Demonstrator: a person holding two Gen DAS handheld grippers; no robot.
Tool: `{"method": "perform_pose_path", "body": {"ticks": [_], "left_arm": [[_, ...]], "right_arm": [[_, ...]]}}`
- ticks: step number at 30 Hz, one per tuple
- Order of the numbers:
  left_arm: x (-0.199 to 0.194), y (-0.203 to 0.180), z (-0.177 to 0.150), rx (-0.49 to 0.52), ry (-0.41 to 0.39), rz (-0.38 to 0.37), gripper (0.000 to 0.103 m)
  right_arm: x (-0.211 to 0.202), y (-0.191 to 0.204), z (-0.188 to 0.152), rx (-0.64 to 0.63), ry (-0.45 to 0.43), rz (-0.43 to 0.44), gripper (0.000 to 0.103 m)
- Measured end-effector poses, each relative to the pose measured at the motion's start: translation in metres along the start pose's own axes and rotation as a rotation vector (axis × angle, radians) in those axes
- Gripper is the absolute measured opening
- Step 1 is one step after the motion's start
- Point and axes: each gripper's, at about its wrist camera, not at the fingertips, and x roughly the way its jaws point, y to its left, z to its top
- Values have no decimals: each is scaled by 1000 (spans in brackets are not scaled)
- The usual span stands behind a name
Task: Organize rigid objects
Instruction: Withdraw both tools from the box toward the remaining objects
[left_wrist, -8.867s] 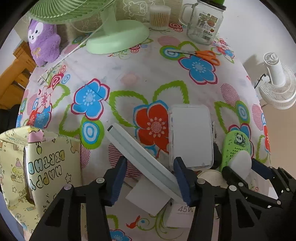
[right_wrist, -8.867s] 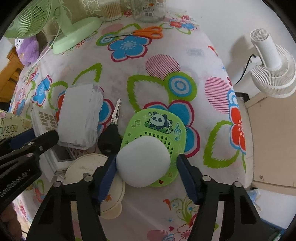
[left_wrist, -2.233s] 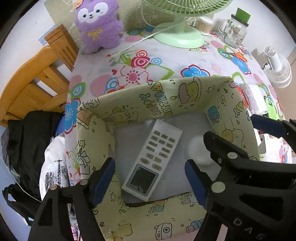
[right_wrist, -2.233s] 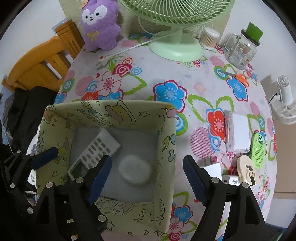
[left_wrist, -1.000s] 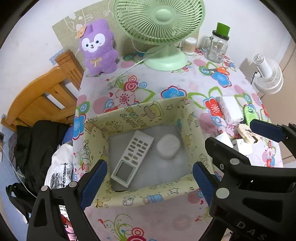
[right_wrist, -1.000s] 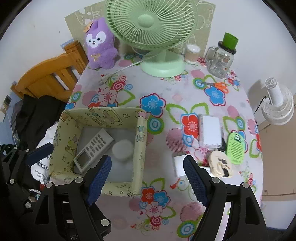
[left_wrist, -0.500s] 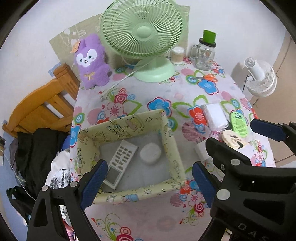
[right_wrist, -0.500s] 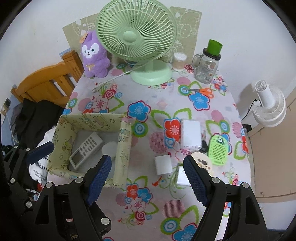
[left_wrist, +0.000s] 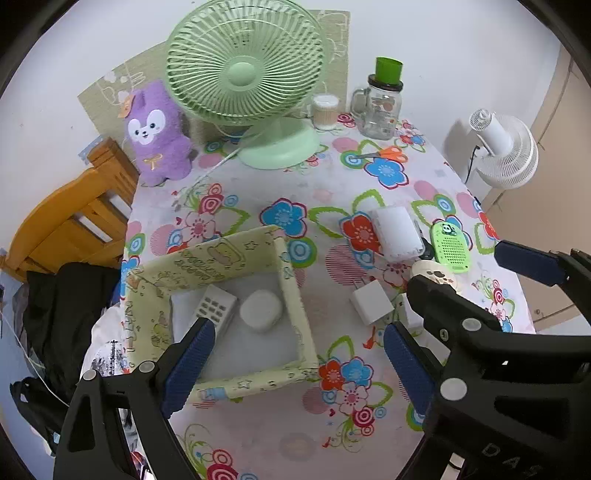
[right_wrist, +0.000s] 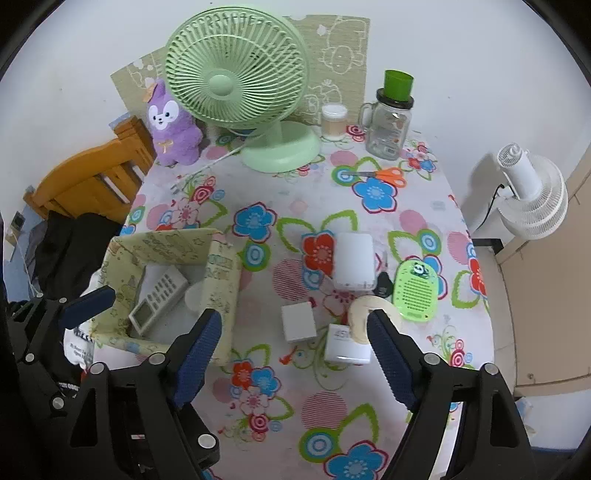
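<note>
Yellow patterned box (left_wrist: 221, 258) sits left of centre in both views, holding the remote (left_wrist: 216, 308) and white oval case (left_wrist: 261, 310), just above the left gripper (left_wrist: 295, 354); both it and the right gripper (right_wrist: 291, 354) gape wide, empty, above the chargers (right_wrist: 298, 321) lower centre

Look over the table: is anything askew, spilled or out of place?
The soft yellow bin sits skewed to the table edge and its walls sag. White chargers and other small items lie in a loose jumble to its right. Nothing looks spilled or broken.
</note>
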Motion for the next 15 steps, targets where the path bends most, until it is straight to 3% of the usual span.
{"method": "perform_pose_path", "body": {"ticks": [15], "left_arm": [[11,-37,9,7,6,-54,94]], "right_arm": [[-1,-52,-5,12,-27,-34,98]]}}
